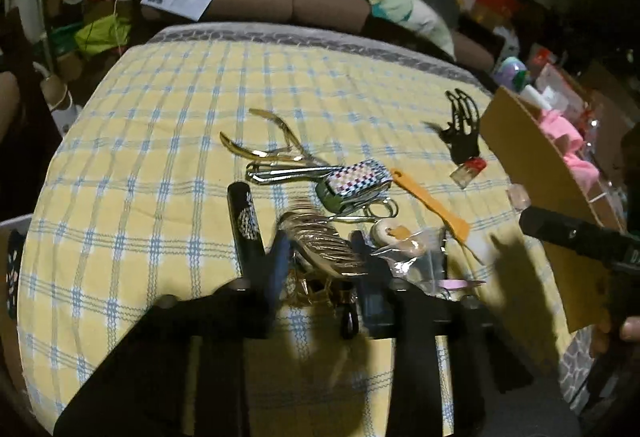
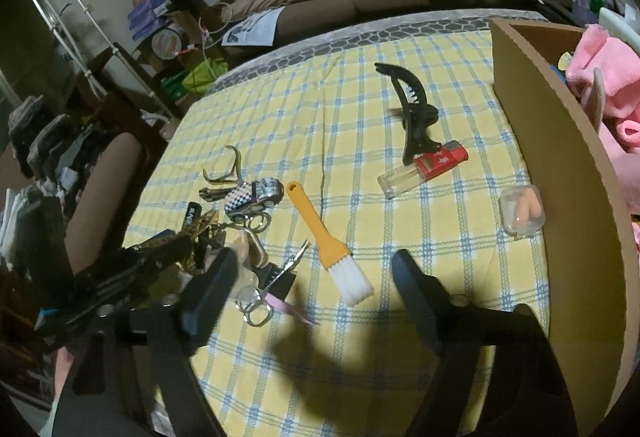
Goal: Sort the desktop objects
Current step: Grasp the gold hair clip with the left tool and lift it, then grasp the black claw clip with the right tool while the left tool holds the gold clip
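Left wrist view: left gripper (image 1: pixel 322 257) clamped on gold coiled hair clip (image 1: pixel 324 243) amid clutter pile on checked cloth (image 1: pixel 160 157); tangled gold chain (image 1: pixel 316 291) and plastic bag (image 1: pixel 412 257) touching it, likely dragged along or snagged on lift. Right gripper (image 2: pixel 316 269) spread wide, empty, hovering by orange brush (image 2: pixel 328 237); box (image 2: pixel 560 157) near, collision risk.

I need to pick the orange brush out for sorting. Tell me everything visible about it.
The orange brush looks like plastic: a flat handle with a hanging hole at its far end, widening to a head of short white bristles. It lies flat on the checked cloth, bristles toward the camera, touching nothing else, ahead of the open right gripper.
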The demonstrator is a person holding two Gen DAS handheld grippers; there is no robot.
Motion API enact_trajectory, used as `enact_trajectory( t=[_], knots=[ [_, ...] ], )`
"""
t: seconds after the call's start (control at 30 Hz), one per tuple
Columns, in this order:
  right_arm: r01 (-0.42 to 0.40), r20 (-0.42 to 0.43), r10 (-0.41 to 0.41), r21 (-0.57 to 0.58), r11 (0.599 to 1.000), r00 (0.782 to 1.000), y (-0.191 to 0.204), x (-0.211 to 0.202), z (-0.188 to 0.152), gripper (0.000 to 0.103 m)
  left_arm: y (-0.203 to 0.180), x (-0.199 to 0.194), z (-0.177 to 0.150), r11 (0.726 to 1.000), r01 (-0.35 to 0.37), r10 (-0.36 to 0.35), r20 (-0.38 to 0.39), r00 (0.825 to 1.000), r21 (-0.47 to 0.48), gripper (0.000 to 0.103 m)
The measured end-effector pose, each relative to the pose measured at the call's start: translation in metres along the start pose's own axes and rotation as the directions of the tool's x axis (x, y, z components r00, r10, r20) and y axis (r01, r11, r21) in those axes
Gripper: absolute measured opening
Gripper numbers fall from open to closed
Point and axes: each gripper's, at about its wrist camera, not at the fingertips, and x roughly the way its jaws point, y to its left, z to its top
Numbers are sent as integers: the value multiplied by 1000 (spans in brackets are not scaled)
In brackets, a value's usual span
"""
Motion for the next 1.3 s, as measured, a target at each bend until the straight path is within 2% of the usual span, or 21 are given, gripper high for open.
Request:
enact_trajectory(
  t=[0.17, 0.23, 0.27, 0.33, 0.47, 0.57, 0.77, 0.87, 1.0, 1.07, 1.1, 1.13, 1.17, 1.3],
  knots=[
    [-33, -29, 33, 24, 999, 999, -3, 8, -2, 58, 13, -5, 2, 998, 31, -31, 10, 999, -62, 24],
    [-47, -35, 48, 47, 998, 998, -7, 10, -3, 40, 18, -13, 4, 995, 57, -55, 26, 998, -84, 24],
    [-52, -38, 55, 60, 997, 998, -10, 10, -2, 38, 19, -17, 6, 994, 66, -63, 35, 997, -92, 24],
    [-43, -24, 45, 66, 997, 999, -13, 7, 0, 38, 21, -27, 9, 991, 87, -81, 60, 995, -104, 24],
    [38, 79, -40, 22, 999, 996, -16, -15, 19, 40, 22, -48, 18, 984, 129, -116, 109, 987, -119, 24],
    [114, 141, -113, 4, 993, 983, -20, -18, 49, 50, 21, -55, 23, 982, 144, -128, 126, 984, -125, 24],
    [259, 91, -259, 10, 966, 962, -33, 25, 104, 54, 17, -55, 26, 979, 159, -143, 127, 982, -125, 24],
    [322, 36, -321, -12, 947, 946, -40, 53, 114, 54, 17, -55, 27, 976, 172, -156, 129, 979, -130, 24],
    [372, -41, -375, -68, 926, 926, -46, 84, 111, 53, 14, -57, 28, 976, 176, -160, 127, 979, -126, 24],
    [363, -73, -369, -78, 928, 927, -51, 93, 106, 41, 12, -58, 28, 976, 182, -166, 127, 978, -122, 24],
    [337, -79, -342, -77, 938, 936, -53, 94, 104, 19, 11, -59, 28, 976, 181, -166, 127, 978, -120, 24],
    [321, -82, -327, -75, 944, 941, -53, 92, 103, 18, 9, -60, 28, 976, 186, -171, 129, 977, -116, 24],
    [339, -67, -345, -88, 937, 936, -50, 86, 102, 18, 7, -61, 29, 975, 190, -175, 130, 976, -113, 24],
    [296, -7, -299, -106, 949, 954, -38, 45, 101, 18, -5, -65, 30, 966, 238, -224, 133, 965, -99, 24]
  ],
)
